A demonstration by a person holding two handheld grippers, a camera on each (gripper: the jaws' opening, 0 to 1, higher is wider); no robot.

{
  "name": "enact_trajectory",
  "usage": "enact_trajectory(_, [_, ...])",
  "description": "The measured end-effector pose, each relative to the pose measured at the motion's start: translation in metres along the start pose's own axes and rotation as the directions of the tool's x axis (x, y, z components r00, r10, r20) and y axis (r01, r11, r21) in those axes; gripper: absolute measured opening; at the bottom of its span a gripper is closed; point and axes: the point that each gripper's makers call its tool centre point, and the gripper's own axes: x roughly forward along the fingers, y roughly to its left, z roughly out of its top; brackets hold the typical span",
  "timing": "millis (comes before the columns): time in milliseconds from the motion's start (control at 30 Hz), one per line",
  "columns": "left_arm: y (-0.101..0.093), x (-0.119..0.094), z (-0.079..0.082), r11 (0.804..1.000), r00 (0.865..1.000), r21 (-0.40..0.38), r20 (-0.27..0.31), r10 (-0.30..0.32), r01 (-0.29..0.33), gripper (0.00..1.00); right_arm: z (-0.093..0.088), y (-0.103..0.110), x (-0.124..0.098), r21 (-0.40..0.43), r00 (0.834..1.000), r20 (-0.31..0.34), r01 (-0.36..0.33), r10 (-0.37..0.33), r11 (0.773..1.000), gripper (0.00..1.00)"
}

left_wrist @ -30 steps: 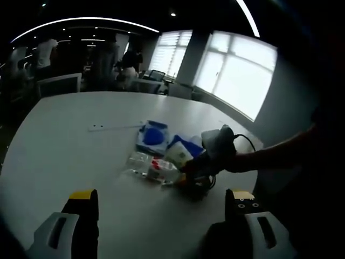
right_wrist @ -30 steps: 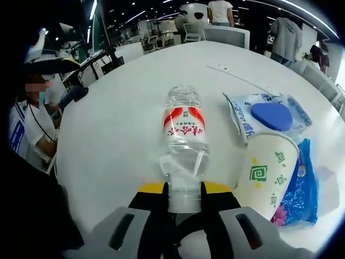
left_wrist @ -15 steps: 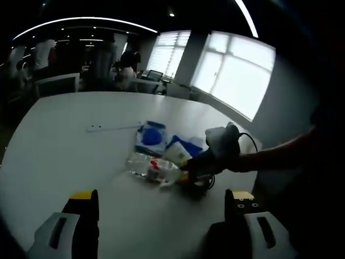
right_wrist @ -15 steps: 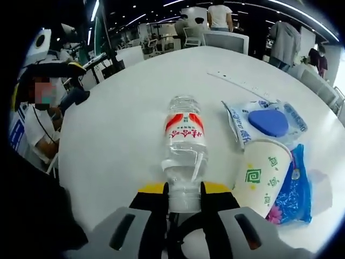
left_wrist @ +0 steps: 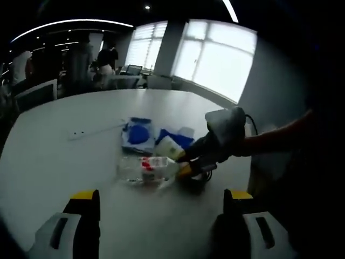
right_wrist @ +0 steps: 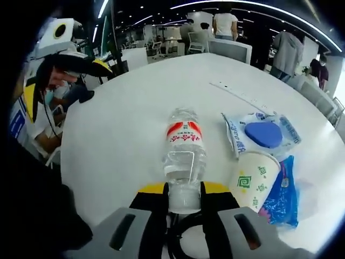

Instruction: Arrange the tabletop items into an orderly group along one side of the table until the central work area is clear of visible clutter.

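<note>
The water bottle is lying on its side on the white table, pinched at its neck by the right gripper. It is looking empty (light, crushable, slippery), so the stiff neck suits. A paper cup is lying beside it, contents unseen. The left gripper is hovering, spread wide.

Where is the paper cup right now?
In the right gripper view the paper cup lies on its side on the white table, between the water bottle and the blue packet.
</note>
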Motion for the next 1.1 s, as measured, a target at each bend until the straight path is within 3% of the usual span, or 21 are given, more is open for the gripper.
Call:
enact_trajectory(167, [-0.005, 0.02, 0.006, 0.992, 0.996, 0.091, -0.026, -0.082, 0.084, 0.93, 0.01, -0.001, -0.006, -0.03, 1.0, 0.013, -0.002, 0.003, 1.0, 0.18])
enact_trajectory(367, [-0.006, 0.049, 0.017, 0.966, 0.982, 0.182, -0.036, -0.183, 0.186, 0.89, 0.015, -0.001, -0.007, -0.061, 1.0, 0.013, -0.003, 0.004, 0.998, 0.18])
enact_trajectory(600, [0.004, 0.081, 0.027, 0.91, 0.962, 0.315, -0.127, -0.24, 0.269, 0.86, 0.018, -0.001, -0.009, -0.084, 1.0, 0.011, -0.005, 0.006, 0.996, 0.17])
enact_trajectory(700, [0.003, 0.095, 0.024, 0.849, 0.945, 0.42, -0.203, -0.256, 0.32, 0.86, 0.02, 0.0, -0.01, -0.09, 1.0, 0.015, -0.004, 0.005, 0.996, 0.17])
enact_trajectory(833, [-0.001, 0.109, 0.017, 0.768, 0.916, 0.506, -0.292, -0.275, 0.392, 0.87, 0.021, 0.001, -0.01, -0.097, 1.0, 0.016, -0.002, 0.003, 0.995, 0.17])
enact_trajectory(967, [0.0, 0.121, 0.013, 0.641, 0.89, 0.622, -0.369, -0.266, 0.449, 0.87, 0.02, 0.002, -0.01, -0.098, 1.0, 0.013, -0.005, 0.006, 0.995, 0.17])
enact_trajectory(1067, [0.007, 0.129, 0.011, 0.56, 0.882, 0.685, -0.411, -0.231, 0.466, 0.87, 0.02, 0.003, -0.011, -0.103, 1.0, 0.013, -0.002, 0.003, 0.995, 0.17])
enact_trajectory(1100, [0.009, 0.13, 0.01, 0.545, 0.876, 0.691, -0.427, -0.224, 0.476, 0.87, 0.021, 0.003, -0.011, -0.108, 1.0, 0.013, 0.001, 0.001, 0.994, 0.17])
